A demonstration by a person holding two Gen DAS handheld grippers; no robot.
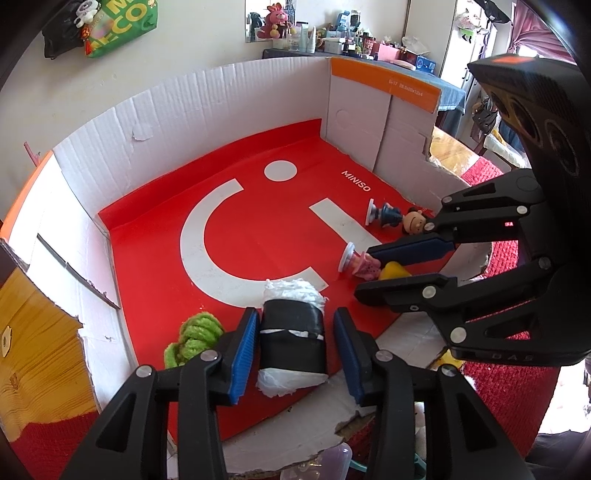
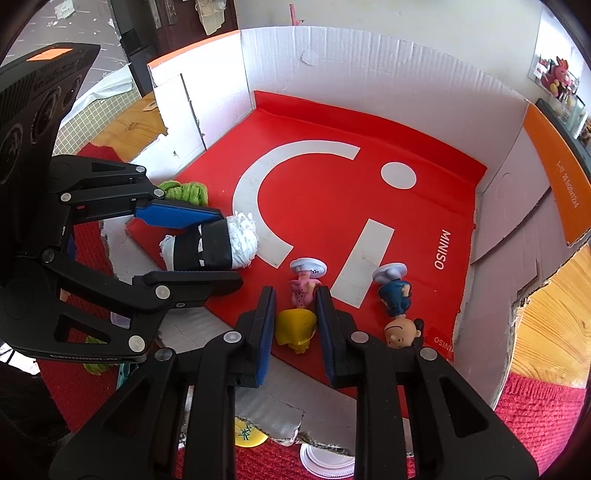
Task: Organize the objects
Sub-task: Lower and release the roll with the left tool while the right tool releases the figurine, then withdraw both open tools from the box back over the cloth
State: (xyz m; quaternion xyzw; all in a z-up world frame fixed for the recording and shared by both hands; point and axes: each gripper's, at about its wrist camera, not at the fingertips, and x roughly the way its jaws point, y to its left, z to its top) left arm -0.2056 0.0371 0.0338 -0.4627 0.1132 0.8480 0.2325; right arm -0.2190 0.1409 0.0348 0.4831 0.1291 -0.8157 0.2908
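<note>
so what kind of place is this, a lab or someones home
Most likely a lived-in home, not a lab. A crowded shelf of bottles and boxes with a pink plush rabbit stands against the wall, a green shopping bag hangs above, and the work happens in a torn cardboard box on a wooden table.

green bag (image 1: 122, 26) hangs on wall; pink plush rabbit (image 1: 275, 22) on cluttered shelf.

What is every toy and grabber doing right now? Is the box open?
Left gripper: open around the taped roll.
Right gripper: shut on the head of the pink doll.
Taped roll: lying on its side, unsqueezed.
Pink doll: lying down.
Blue doll: lying down, untouched.
Green fuzzy thing: lying loose.
Box: open on top, edges torn.
</note>
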